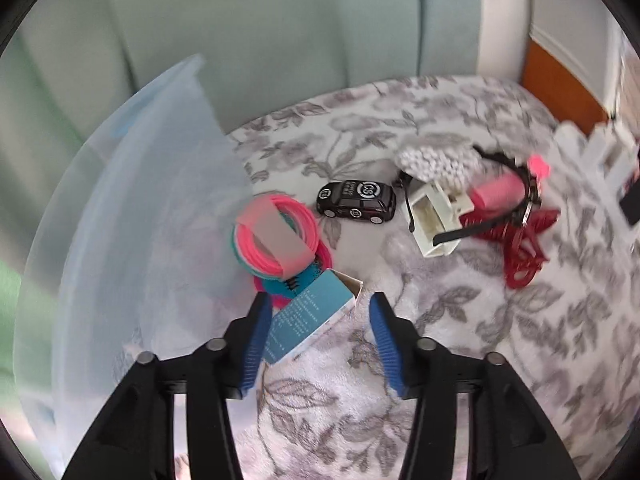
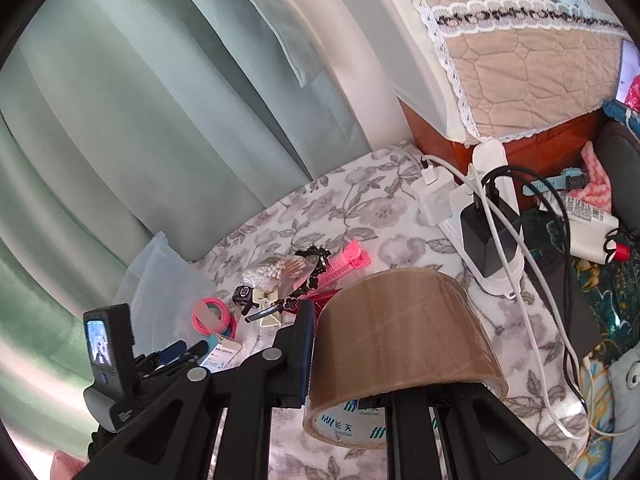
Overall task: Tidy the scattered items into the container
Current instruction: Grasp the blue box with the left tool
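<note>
- Left wrist view: left tool [image 1: 320, 332] released, jaws apart, pointing down at the bed [image 1: 460, 360].
- Blue box [image 1: 308, 320] lies between the jaws against the left pad, right pad clear of it.
- Just beyond, pink and teal bands [image 1: 276, 236] beside the clear container [image 1: 132, 216]; toy car [image 1: 356, 200] further right.
- Farther right, a heap: white clip [image 1: 432, 216], cotton swabs [image 1: 436, 160], red clip [image 1: 524, 248].
- Right wrist view: right tool [image 2: 344, 344] clenched on the tape roll [image 2: 404, 328], raised over the bed.
- Power strip [image 2: 492, 216] with chargers lies beyond.
</note>
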Motion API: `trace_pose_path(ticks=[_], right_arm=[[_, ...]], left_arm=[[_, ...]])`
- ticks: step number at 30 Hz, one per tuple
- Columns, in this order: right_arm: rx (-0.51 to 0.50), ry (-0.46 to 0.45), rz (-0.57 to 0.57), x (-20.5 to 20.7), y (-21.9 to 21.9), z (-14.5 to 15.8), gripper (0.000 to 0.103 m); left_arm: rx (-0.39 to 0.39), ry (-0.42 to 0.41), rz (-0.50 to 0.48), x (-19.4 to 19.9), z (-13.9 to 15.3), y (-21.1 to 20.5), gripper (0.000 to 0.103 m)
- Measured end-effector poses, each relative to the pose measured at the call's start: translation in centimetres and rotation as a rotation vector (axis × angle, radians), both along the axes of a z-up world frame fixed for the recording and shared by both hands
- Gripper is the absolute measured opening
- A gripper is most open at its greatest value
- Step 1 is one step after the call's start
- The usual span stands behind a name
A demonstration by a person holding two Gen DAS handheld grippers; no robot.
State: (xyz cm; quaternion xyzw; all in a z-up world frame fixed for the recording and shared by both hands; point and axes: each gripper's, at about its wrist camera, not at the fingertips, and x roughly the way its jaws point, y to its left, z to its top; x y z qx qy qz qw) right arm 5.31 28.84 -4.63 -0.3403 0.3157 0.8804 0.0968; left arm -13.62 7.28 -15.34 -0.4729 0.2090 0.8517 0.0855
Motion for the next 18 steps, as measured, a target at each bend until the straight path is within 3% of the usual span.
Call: trace_pose_path(ticks=[2,7,11,15,18], right_arm=[[-0.012,-0.014,0.002,-0.4,0.2,-0.7,0.015],[-0.041,-0.048,0.003,-1.1,0.6,-2.5,0.015],[-0.076,-0.077,0.013,-1.7,1.0,-4.1,0.015],[-0.092,-0.093,0.013,-2.0,1.4,-5.2,0.015],[-0.099,-0.1,0.013,-2.2,1.6,-5.7,0.015]], left_arm=[[-0.056,-0.004,-0.031,-0.5,-0.7,0.4,0.054],[-0.088,-0.052,-0.058,-2.0,-2.1,0.3,0.057],[-0.159,-0.095,-0.103,-2.5,-3.9,0.7,0.057],[-0.161,-0.114,-0.088,-2.5,-4.9,0.1,0.056],[-0.124,-0.121,-0.073,-2.2,-5.0,-0.2,0.04]])
